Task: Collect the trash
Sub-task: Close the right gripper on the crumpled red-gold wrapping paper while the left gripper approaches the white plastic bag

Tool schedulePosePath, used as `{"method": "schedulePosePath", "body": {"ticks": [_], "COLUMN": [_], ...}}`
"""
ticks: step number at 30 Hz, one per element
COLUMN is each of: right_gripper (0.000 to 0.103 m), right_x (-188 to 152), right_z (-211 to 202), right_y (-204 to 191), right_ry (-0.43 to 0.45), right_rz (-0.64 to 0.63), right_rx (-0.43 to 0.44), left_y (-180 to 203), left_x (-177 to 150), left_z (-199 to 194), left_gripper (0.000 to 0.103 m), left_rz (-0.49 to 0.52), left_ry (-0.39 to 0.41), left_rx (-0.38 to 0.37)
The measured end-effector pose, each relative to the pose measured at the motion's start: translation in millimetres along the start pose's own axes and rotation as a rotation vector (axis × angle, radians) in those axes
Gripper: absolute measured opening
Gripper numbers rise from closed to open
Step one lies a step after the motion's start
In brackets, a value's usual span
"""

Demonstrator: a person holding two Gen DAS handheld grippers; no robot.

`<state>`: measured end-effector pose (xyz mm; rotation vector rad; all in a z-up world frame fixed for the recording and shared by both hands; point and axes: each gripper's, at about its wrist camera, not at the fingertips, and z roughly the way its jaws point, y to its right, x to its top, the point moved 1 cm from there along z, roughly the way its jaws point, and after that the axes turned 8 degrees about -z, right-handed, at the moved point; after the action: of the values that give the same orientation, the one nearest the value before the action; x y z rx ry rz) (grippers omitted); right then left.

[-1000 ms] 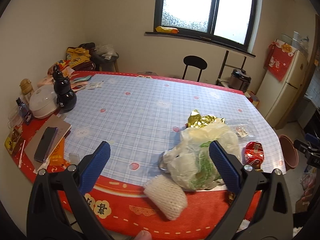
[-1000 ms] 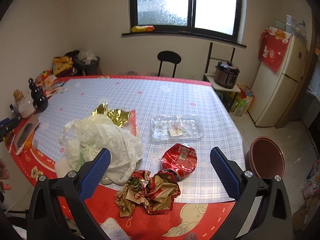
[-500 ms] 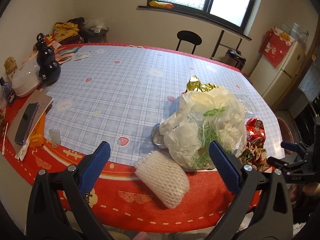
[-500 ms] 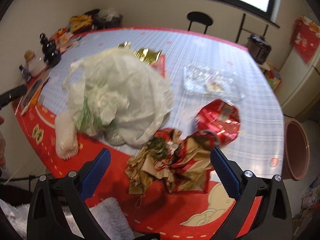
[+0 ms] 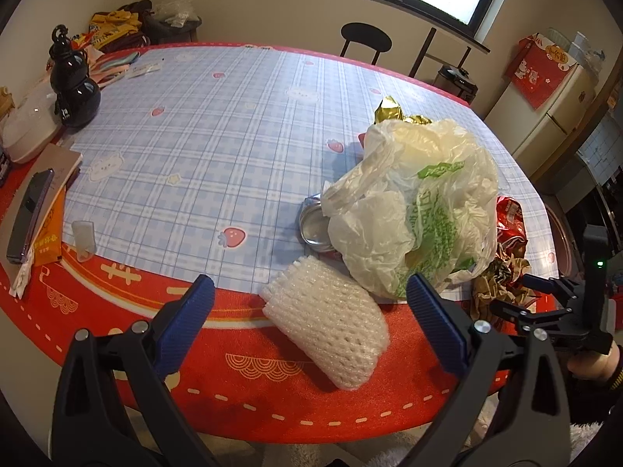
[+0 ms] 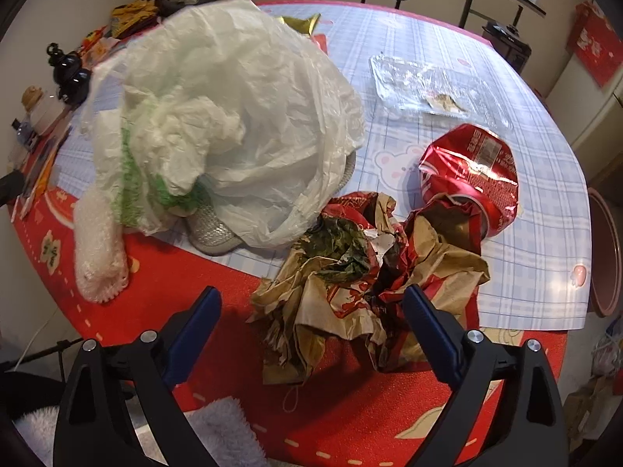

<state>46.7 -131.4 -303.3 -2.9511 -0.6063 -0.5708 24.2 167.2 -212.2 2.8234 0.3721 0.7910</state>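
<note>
A white foam fruit net [image 5: 327, 330] lies on the table's red border, just ahead of my left gripper [image 5: 309, 284], which is open and above it without touching. Behind the net sits a crumpled white plastic bag [image 5: 420, 202] over a metal can [image 5: 313, 225]. My right gripper [image 6: 311, 295] hovers over a wad of crumpled brown and red paper [image 6: 350, 284]. Its jaws are closing, the paper lies between them, and the pads are clear of it. A crushed red can [image 6: 471, 171] lies beyond the paper, and a clear plastic tray [image 6: 428, 85] farther back.
Gold foil [image 5: 389, 111] pokes out behind the bag. At the table's left edge are a phone [image 5: 29, 214], a black gourd-shaped bottle [image 5: 74, 85] and a white lidded bowl [image 5: 27, 132]. A brown bin [image 6: 603, 249] stands on the floor to the right.
Both grippers have sunk toward the table's near edge and tilted further down. The foam net and the crumpled paper now lie between the respective fingers in view. Nothing has been grasped.
</note>
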Motion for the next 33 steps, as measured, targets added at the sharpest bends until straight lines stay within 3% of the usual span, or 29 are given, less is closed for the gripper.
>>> {"method": "schedulePosePath", "body": {"ticks": [11,13,16,18,27,33], "right_gripper": [0.091,0.068,0.055,0.053,0.049,0.048], "right_x": [-4,-5,-8,-9,-5,-9], "right_z": [26,24,14,5,-40,-65], "right_y": [-13,-15,-9,-7,-9,-6], "right_ry": [-0.047,-0.055,-0.043,-0.036,0.064,0.12], "right_rz": [-0.057,-0.068,-0.035,-0.013,0.025,0.041], "right_rx": [-0.142,-0.17,-0.13,-0.103,-0.026,-0.028], "left_y": [-11,-13,-14,-12,8,52], "left_x": [-9,-10,-10,-9,0,10], "left_z": [16,18,18,18,15,17], "left_gripper": [0.097,0.097,0.097,0.097,0.097,0.097], "left_rz": [-0.016,-0.022,-0.023,-0.016,0.037,0.175], "left_ry": [-0.066,-0.075,-0.075,-0.07,-0.052,-0.006], "left_rx": [-0.018,-0.023,-0.034,-0.042,-0.127,-0.214]}}
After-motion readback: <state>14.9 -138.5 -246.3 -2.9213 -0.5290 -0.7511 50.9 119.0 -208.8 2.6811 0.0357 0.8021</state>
